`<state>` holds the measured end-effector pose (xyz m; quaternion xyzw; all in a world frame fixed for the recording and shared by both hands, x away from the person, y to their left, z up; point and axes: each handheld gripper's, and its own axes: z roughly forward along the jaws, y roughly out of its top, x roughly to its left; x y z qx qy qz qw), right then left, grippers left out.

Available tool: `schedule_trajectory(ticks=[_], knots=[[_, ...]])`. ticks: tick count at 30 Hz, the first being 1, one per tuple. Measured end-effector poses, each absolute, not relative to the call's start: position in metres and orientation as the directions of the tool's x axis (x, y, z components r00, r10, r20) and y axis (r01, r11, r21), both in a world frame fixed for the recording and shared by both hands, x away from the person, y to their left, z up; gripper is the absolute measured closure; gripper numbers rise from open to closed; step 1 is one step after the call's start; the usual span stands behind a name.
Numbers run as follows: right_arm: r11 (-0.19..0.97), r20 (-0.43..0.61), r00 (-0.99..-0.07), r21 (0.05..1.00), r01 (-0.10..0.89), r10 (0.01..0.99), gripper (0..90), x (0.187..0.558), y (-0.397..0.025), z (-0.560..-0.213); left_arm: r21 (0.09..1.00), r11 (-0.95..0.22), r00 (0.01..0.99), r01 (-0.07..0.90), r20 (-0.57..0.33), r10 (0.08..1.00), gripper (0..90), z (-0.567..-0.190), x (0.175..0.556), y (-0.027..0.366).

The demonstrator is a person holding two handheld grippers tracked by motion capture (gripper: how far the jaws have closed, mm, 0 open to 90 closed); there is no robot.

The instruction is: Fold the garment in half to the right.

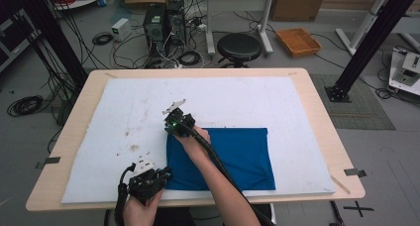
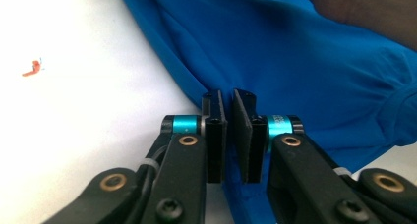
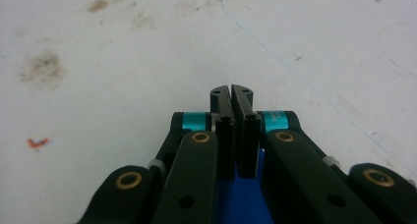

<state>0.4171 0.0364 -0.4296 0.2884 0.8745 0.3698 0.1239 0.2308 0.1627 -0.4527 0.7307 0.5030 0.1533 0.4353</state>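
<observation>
Blue fabric cloth (image 1: 228, 159) lies flat as a neat folded rectangle on the white foam mat (image 1: 124, 122) covering the table (image 1: 317, 112), stretching from both tongs away to their right. Left tongs (image 1: 166, 175) pinch its near left corner; in the left gripper view the jaws are almost together with a fold of blue between them. Right tongs (image 1: 171, 129) are clamped on the far left corner, blue showing beneath them. Judging by this, earlier folds seem finished, and another fold along the left edge looks to be just starting.
</observation>
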Motion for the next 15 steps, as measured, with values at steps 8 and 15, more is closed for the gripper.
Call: schedule_trajectory(ticks=[8,15], knots=[[0.472,0.062,-0.813,0.787,0.397,0.579,88.9,0.414,0.008,-0.402,0.82,-0.148,0.516,0.553,-0.197,0.834,85.1,-0.435,0.229,0.155],[0.371,0.137,-0.813,0.838,0.4,0.566,88.9,0.413,-0.041,-0.375,0.852,-0.235,0.63,0.469,-0.136,0.764,85.1,-0.41,0.225,0.113]])
